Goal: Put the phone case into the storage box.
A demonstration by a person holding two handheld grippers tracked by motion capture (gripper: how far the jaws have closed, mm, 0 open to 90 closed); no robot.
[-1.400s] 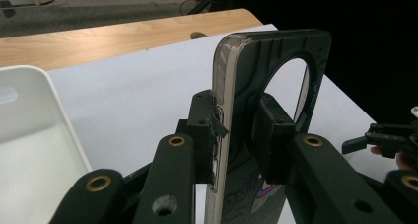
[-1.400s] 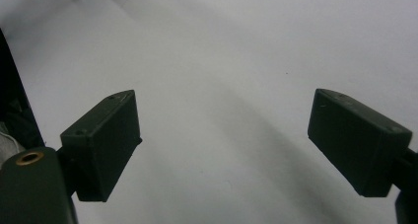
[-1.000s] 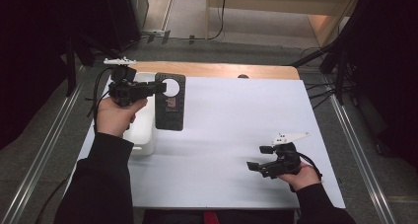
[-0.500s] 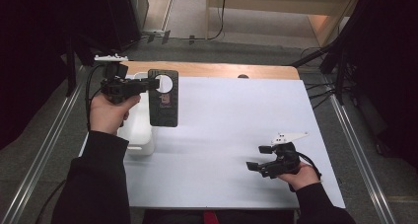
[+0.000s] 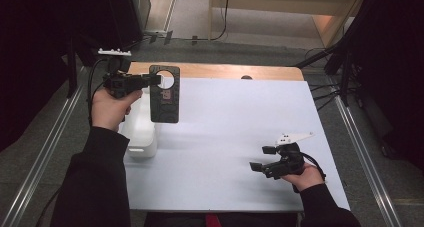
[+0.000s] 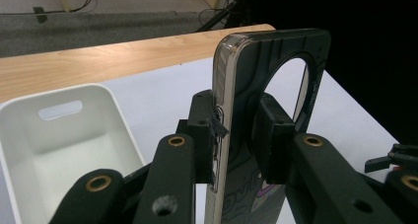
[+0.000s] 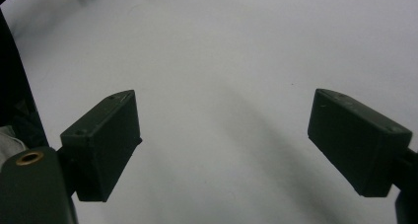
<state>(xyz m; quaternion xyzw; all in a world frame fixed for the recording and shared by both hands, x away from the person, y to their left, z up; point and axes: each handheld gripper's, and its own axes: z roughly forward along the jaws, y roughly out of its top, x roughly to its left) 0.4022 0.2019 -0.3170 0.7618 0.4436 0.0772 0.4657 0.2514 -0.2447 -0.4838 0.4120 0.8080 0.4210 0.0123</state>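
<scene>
the left gripper [image 5: 150,79] has lifted the phone case [image 5: 164,93] farther from the bin [image 5: 140,132].

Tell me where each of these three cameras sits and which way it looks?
High view: above the person's side, looking down on the table; both forearms show.
Left gripper view: rides the left gripper, facing its phone case and the bin.
Right gripper view: rides the right gripper, facing bare table.
High and left views share case and bin.

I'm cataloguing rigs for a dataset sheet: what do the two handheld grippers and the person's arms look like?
Both the left gripper and the right gripper are matte black with blocky rectangular fingers, brass-coloured pivot bushings, a pale three-cornered plate on top and a trailing black cable. The person wears long black sleeves.
</scene>
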